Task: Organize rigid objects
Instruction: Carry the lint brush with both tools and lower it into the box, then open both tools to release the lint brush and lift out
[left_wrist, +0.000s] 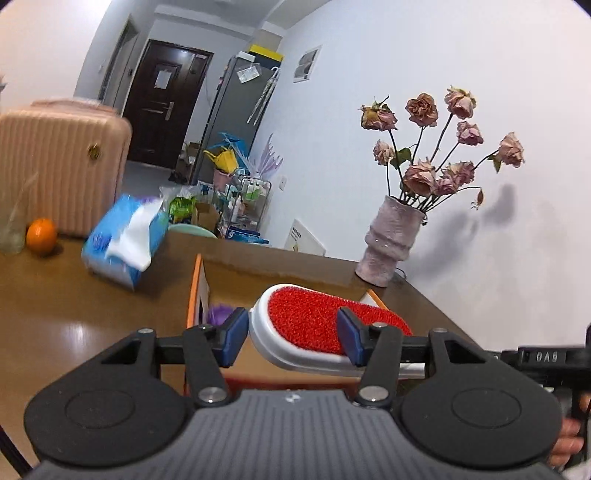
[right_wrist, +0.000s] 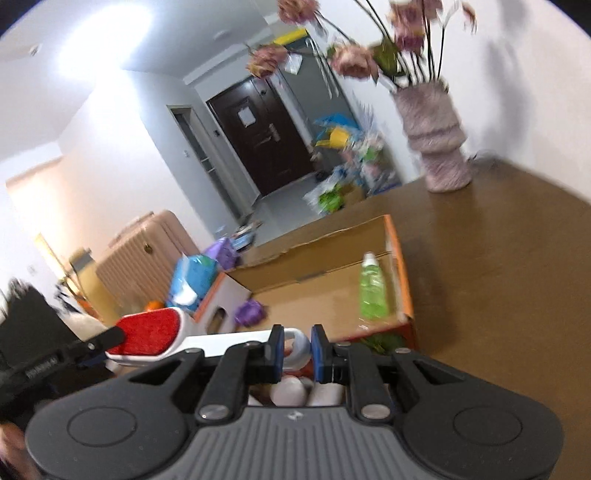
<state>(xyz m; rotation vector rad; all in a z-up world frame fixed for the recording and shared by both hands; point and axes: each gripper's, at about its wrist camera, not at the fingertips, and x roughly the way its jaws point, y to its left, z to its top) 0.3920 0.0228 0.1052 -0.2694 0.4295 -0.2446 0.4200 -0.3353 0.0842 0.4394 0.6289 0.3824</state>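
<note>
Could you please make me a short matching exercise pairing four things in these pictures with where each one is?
Things:
1. lint brush
2. green bottle
3. vase
4. orange

Places:
A. lying inside the cardboard box
B. on the table beside the pink suitcase
C. held between the left gripper and the right gripper
D. standing on the table by the white wall

Pairs: 1-C, 2-A, 3-D, 4-B

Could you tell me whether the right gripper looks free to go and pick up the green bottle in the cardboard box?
Probably not yet: the right gripper is shut on the lint brush handle, though the green bottle lies uncovered in the box.
</note>
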